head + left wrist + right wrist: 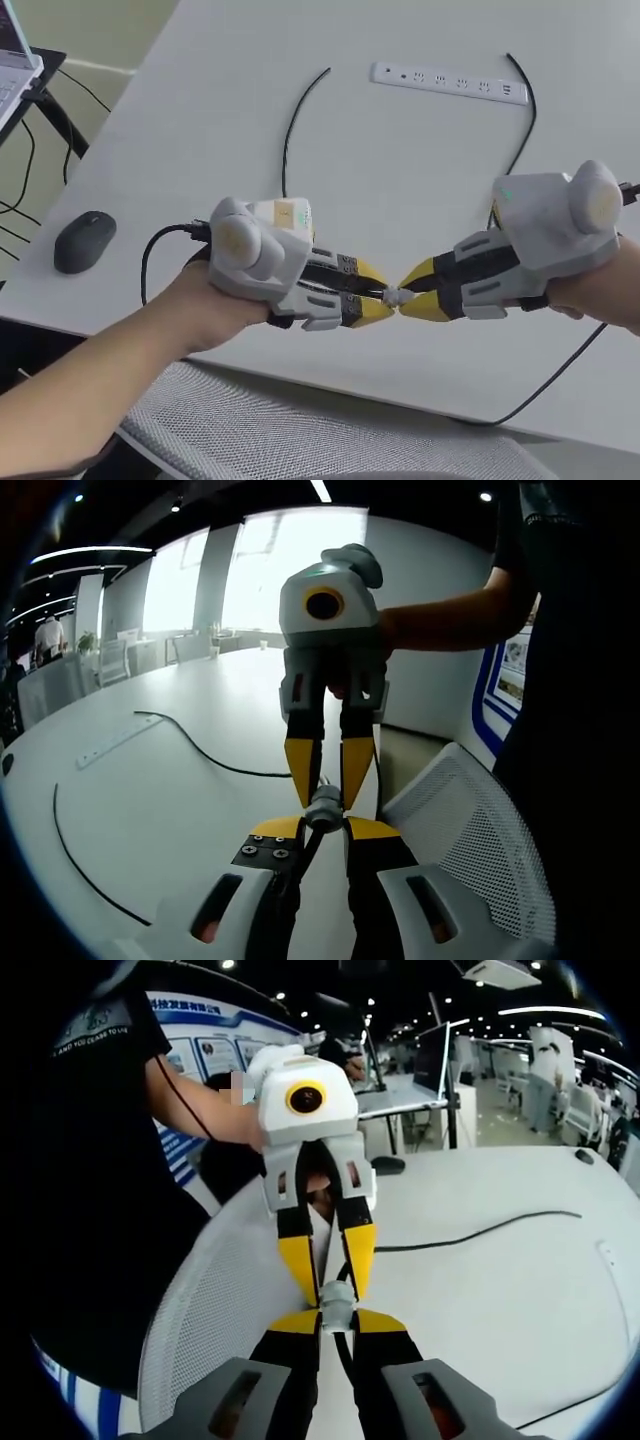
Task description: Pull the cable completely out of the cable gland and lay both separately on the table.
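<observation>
Above the table's near edge my two grippers meet tip to tip. The small white cable gland (396, 297) sits between them. My left gripper (383, 300) comes from the left and is shut on the black cable (300, 862), which runs back between its yellow fingers (275, 828). My right gripper (408, 300) comes from the right and is shut on the cable gland (337, 1305). In the right gripper view a short black length of cable (346, 1352) hangs from the gland between that gripper's own jaws. Gland and cable are still joined.
A white power strip (448, 83) lies at the back of the white table (200, 150), with a black lead (522, 130) curving down the right. A loose black cable (296, 115), a dark mouse (84, 241), a laptop (12, 55) and a mesh chair (300, 430) are nearby.
</observation>
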Available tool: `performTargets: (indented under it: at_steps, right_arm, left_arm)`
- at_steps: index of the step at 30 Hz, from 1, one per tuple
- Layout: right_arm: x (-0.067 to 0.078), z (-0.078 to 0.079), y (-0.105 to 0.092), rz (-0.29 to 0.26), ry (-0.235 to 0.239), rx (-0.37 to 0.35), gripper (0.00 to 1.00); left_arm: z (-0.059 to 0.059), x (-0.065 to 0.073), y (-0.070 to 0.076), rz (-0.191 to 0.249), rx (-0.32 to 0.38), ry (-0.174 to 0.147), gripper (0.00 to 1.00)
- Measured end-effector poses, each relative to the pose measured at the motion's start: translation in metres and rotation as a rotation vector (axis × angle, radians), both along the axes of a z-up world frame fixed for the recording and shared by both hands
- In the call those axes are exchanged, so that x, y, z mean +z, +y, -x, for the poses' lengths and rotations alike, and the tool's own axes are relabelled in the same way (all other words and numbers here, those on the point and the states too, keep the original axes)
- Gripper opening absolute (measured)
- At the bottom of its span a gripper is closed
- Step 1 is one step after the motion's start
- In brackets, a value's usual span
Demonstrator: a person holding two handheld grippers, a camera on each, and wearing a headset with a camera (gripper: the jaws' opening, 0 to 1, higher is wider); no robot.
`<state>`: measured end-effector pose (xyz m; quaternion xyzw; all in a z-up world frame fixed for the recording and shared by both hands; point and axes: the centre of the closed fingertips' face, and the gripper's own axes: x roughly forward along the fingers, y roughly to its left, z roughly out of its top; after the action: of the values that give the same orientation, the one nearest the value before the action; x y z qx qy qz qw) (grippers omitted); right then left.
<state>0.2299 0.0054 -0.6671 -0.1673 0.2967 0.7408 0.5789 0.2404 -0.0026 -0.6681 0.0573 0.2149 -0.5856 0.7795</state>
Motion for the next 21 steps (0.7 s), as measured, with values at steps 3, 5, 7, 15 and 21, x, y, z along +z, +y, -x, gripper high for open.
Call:
performTargets:
  at_steps: [3,5,7,15,21]
  right_arm:
    - [-0.0008,-0.0001,-0.0004,-0.007,-0.014,0.01,0.06]
    - [-0.0006,-0.0001,-0.0005,-0.011,-0.027,0.018,0.06]
    - [0.0008,-0.0012,-0.0006,-0.021,-0.032,0.018,0.06]
    - [0.0008,-0.0003,-0.0008,-0.041,-0.083,0.052,0.06]
    - [0.0017,-0.0017,0.0001,-0.056,-0.091,0.026,0.07]
  left_arm:
    - [-0.0001,0.0,-0.0004,0.002,0.003,0.001,0.16]
    - [-0.0005,0.0003,-0.0003,0.008,0.007,0.007,0.16]
    - [-0.0016,0.0014,0.0003,0.018,0.013,0.011,0.16]
    - [-0.0002,0.003,-0.0014,0.025,0.023,0.039,0.15]
    - [-0.0001,0.0042,-0.0005,0.021,0.04,0.068,0.14]
